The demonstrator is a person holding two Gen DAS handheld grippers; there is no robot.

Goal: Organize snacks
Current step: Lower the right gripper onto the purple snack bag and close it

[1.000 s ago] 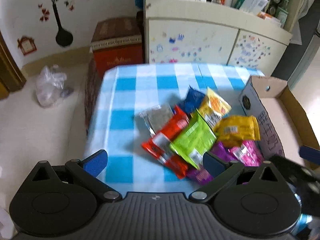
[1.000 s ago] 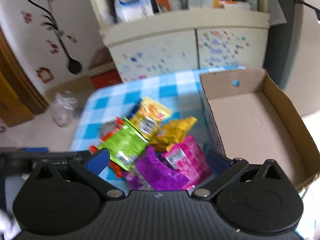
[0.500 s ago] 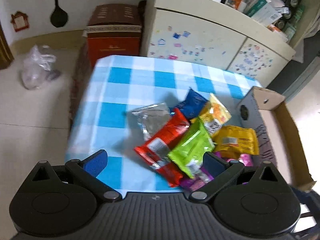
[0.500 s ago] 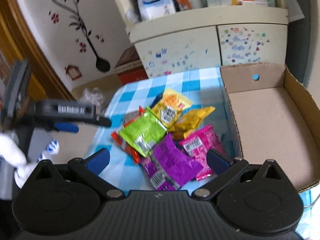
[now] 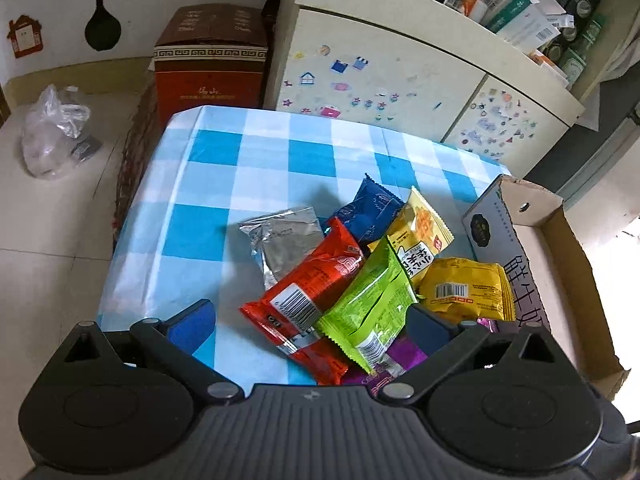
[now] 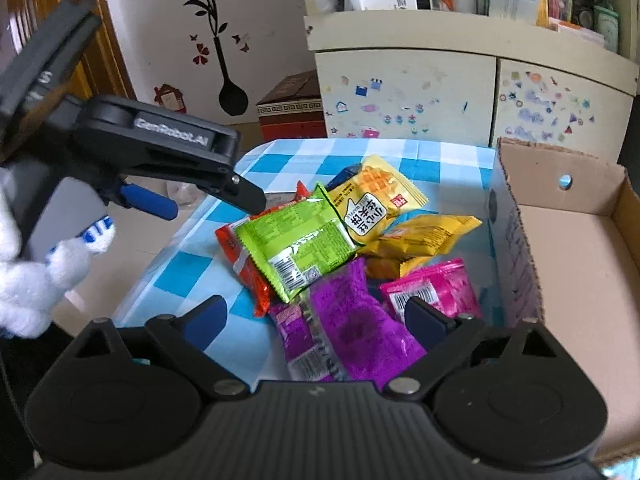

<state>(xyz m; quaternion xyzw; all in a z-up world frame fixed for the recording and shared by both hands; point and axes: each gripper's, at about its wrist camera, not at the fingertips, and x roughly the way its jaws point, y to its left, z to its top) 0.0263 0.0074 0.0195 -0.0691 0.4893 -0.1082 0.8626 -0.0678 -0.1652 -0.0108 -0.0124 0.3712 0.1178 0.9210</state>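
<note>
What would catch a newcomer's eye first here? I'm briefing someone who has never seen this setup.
First, the bright heap of snack packets on the blue checked tablecloth, with the green packet lying on top. Right beside the heap stands the empty cardboard box. Both tongs are open over the heap: the right tongs above the purple packet, and the left tongs over the red packet.

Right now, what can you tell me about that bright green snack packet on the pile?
The bright green crinkly foil snack packet lies flat, tilted, on top of the heap, its back up with small print and a barcode at the near end. It overlaps the red packet beneath and touches the yellow waffle packet. Neither pair of jaws touches it.
</note>
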